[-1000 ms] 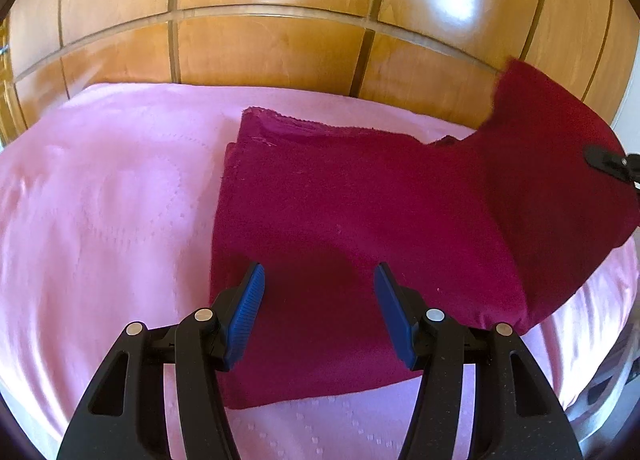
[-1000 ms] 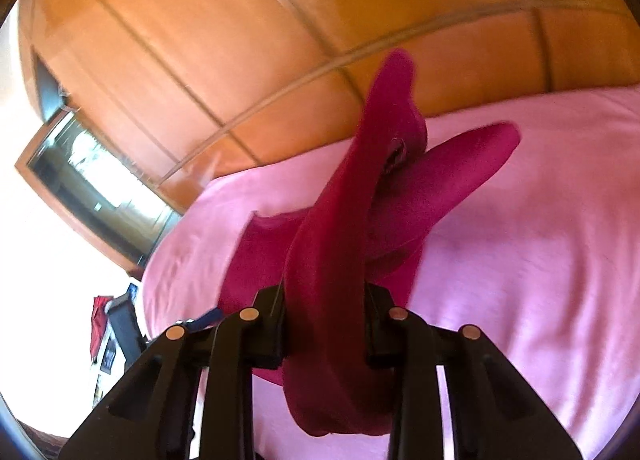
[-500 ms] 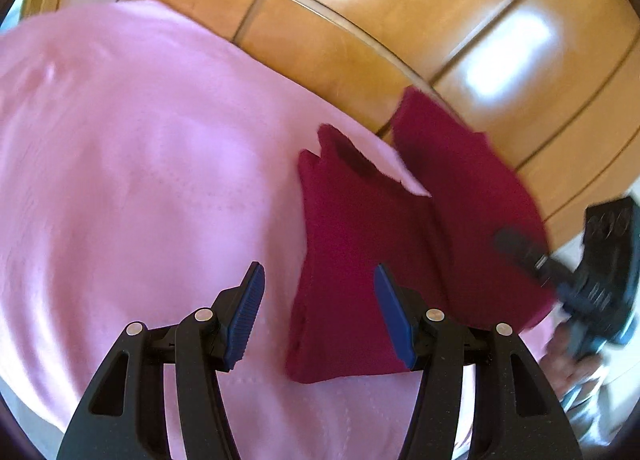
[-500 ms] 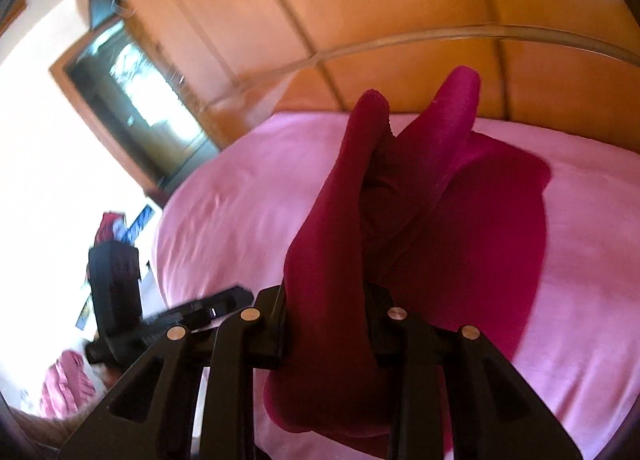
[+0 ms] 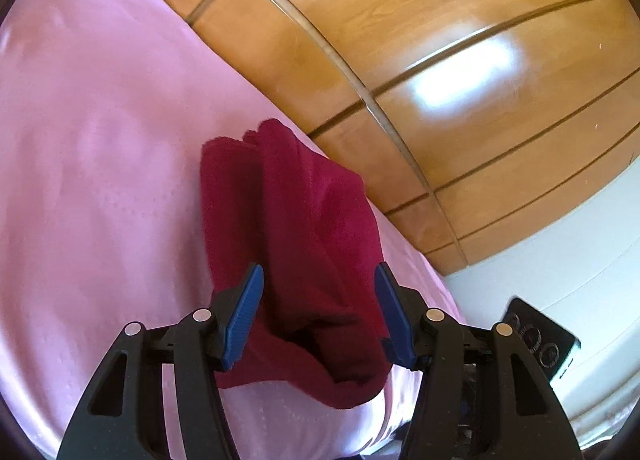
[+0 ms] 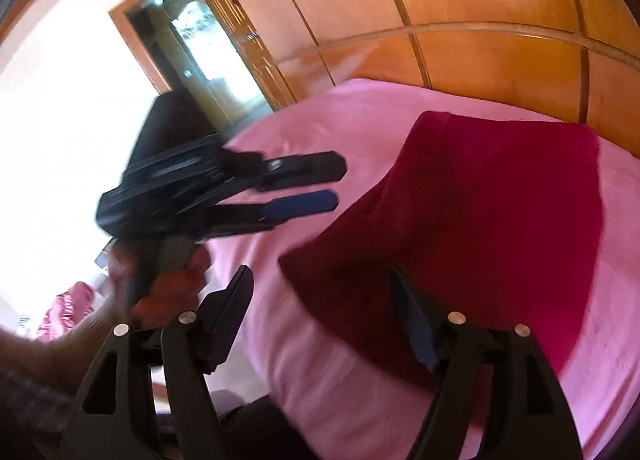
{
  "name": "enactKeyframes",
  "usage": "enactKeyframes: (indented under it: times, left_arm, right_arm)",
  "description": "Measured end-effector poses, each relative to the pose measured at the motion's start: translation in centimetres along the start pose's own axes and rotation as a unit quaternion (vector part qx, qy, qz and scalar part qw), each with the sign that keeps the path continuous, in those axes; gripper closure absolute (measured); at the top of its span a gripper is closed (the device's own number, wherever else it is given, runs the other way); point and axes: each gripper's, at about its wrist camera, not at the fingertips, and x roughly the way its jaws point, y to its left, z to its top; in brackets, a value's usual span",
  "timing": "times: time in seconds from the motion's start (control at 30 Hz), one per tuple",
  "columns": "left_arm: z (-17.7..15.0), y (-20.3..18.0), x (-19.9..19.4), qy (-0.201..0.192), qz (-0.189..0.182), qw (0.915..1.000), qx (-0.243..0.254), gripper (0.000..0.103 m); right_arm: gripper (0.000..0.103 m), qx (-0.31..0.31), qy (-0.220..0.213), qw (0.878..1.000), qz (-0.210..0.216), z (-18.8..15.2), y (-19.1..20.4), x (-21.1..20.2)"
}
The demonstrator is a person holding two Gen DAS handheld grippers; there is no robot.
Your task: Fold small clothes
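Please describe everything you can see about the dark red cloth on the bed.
The dark red cloth is soft, fleece-like fabric, one plain colour. It lies folded in layers on the pink bedsheet, near the wooden panelled wall; one edge shows stacked layers and the nearest end bulges a little. Nothing grips it: the right gripper has just been opening its jaws and they stand off the fabric, and the left gripper hovers over it, open.

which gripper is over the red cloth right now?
The right gripper, open above the dark red garment's near edge; the left gripper is off to its side.
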Motion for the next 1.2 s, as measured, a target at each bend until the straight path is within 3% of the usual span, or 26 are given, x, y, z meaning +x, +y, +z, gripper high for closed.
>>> enactKeyframes:
  times: [0.07,0.27,0.37,0.4,0.43,0.47,0.53,0.6,0.63,0.67,0.7,0.77,0.8,0.9,0.93,0.97,1.03,1.1,1.2]
  left_arm:
    - [0.4,-0.3,1.0,0.016,0.006,0.9999,-0.003,0.035]
    - [1.3,-1.6,3.6,0.060,0.036,0.9975,0.002,0.033]
    - [1.4,-3.5,4.6,0.071,0.052,0.9955,0.035,0.033]
    - [1.4,-4.0,5.0,0.072,0.067,0.9940,0.048,0.034]
    - [1.5,-4.5,5.5,0.073,0.083,0.9918,0.065,0.052]
    - [1.3,-5.3,6.0,0.079,0.113,0.9856,0.098,0.077]
    - [1.1,-5.6,6.4,0.073,0.152,0.9774,0.128,0.095]
    - [0.7,-5.6,6.1,0.046,0.204,0.9637,0.166,0.096]
    - [0.1,-5.3,6.0,0.023,0.278,0.9387,0.203,0.103]
    - [-0.2,-4.5,6.3,0.020,0.320,0.9234,0.211,0.103]
    - [-0.5,-2.8,6.8,0.033,0.342,0.9191,0.194,0.103]
    - [-1.3,0.8,7.0,0.062,0.333,0.9334,0.118,0.103]
    - [-1.5,1.6,6.6,0.058,0.330,0.9371,0.099,0.103]
    - [-1.8,2.8,3.2,0.011,0.260,0.9654,0.017,0.102]
    - [-1.6,2.6,1.8,-0.008,0.236,0.9717,0.003,0.087]
    - [-1.5,2.3,1.1,-0.017,0.222,0.9750,0.002,0.059]
    - [-1.3,0.8,0.2,-0.033,0.181,0.9829,0.009,0.033]
    - [-1.2,-0.6,0.7,-0.022,0.166,0.9854,0.030,0.033]
    - [-1.4,-2.6,2.7,-0.008,0.186,0.9791,0.081,0.033]
  right_arm:
    - [0.032,0.012,-0.011,1.000,-0.015,-0.9,-1.0,-2.2]
    - [0.037,0.060,-0.023,0.993,-0.103,-4.1,-4.8,-6.2]
    - [0.040,0.050,-0.030,0.992,-0.114,-4.2,-4.2,-6.2]
    - [0.040,0.044,-0.030,0.992,-0.111,-4.4,-3.9,-6.3]
    - [0.040,0.032,-0.028,0.993,-0.108,-4.2,-3.3,-5.5]
    - [0.041,0.022,-0.023,0.993,-0.110,-3.8,-2.9,-4.2]
    - [0.040,0.003,-0.002,0.993,-0.119,-4.0,-1.9,-2.1]
    - [0.040,-0.028,0.030,0.987,-0.154,-4.9,-1.0,0.4]
    - [0.040,-0.037,0.038,0.984,-0.170,-5.6,-1.0,1.4]
    - [0.039,-0.040,0.043,0.981,-0.184,-6.1,-0.8,2.2]
    - [0.038,-0.044,0.041,0.979,-0.194,-6.5,-0.5,2.8]
    - [0.020,-0.073,0.043,0.975,-0.206,-6.9,0.9,3.9]
    - [0.018,-0.081,0.045,0.973,-0.210,-7.1,1.3,4.3]
    - [0.015,-0.090,0.045,0.971,-0.219,-7.3,1.8,4.8]
    - [0.014,-0.086,0.045,0.973,-0.210,-7.2,1.7,4.5]
    - [0.014,-0.082,0.044,0.975,-0.201,-7.2,1.6,4.2]
    - [0.014,-0.079,0.046,0.980,-0.179,-7.1,1.4,2.9]
    - [0.014,-0.077,0.053,0.985,-0.147,-6.7,0.9,2.0]
    - [0.014,-0.025,0.033,0.995,-0.090,-4.9,0.1,-0.5]
